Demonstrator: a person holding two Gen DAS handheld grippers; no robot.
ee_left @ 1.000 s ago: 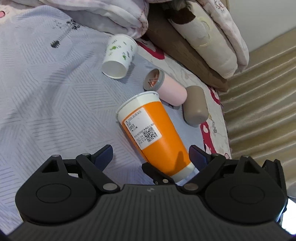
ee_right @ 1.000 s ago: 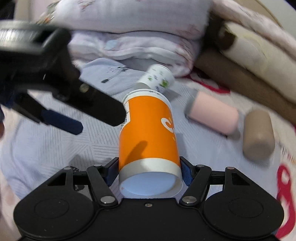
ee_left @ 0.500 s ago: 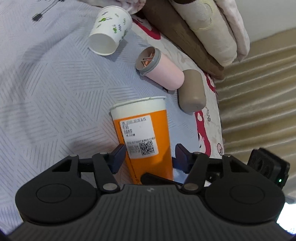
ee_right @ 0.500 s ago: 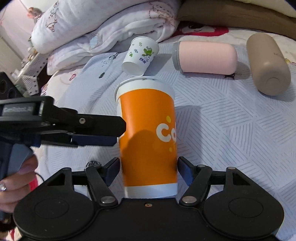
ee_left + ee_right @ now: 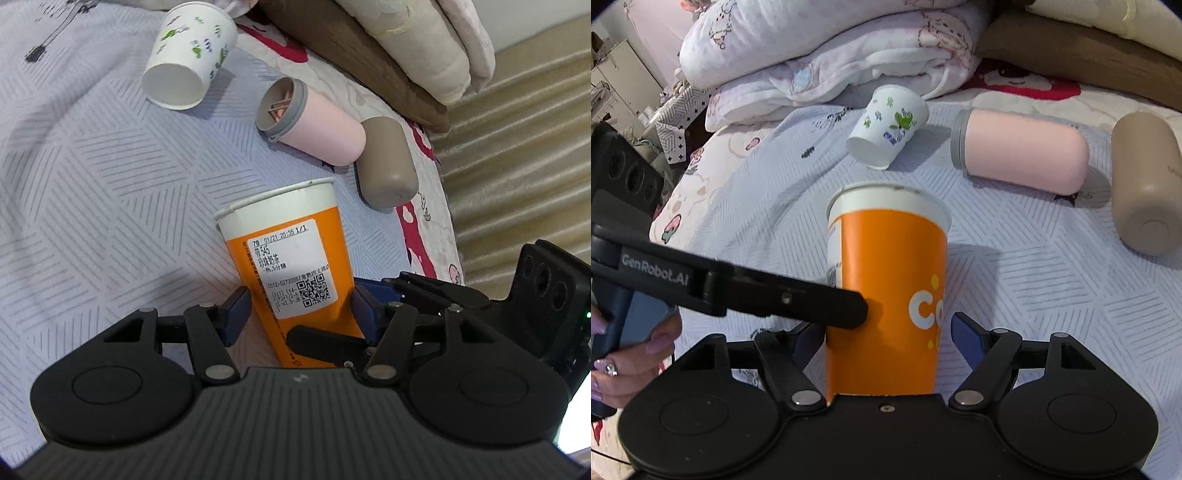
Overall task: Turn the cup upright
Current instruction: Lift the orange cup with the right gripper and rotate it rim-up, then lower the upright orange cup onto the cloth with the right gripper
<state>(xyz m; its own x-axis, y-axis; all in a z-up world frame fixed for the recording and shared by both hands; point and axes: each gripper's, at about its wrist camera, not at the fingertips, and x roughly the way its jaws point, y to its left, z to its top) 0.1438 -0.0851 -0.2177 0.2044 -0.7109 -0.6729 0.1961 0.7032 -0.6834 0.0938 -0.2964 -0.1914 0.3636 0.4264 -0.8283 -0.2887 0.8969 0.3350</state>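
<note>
An orange paper cup [image 5: 291,266] with a white rim and a printed label stands upright on the grey patterned bedspread; it also shows in the right wrist view [image 5: 890,280]. My left gripper [image 5: 299,308] has closed on the cup's lower body, a blue pad touching each side. My right gripper [image 5: 886,332] straddles the cup with its jaws apart; its right pad stands clear of the cup. The left gripper's finger [image 5: 798,299] crosses in front of the cup in the right wrist view.
A white floral paper cup [image 5: 186,59], a pink tumbler [image 5: 310,122] and a tan bottle [image 5: 388,162] lie on their sides beyond the orange cup. Folded blankets and pillows [image 5: 831,48] are piled at the back. The bed edge [image 5: 447,221] runs along the right.
The orange cup went from lying tilted to standing upright. My left gripper moved in and closed on it. My right gripper's jaws opened off the cup.
</note>
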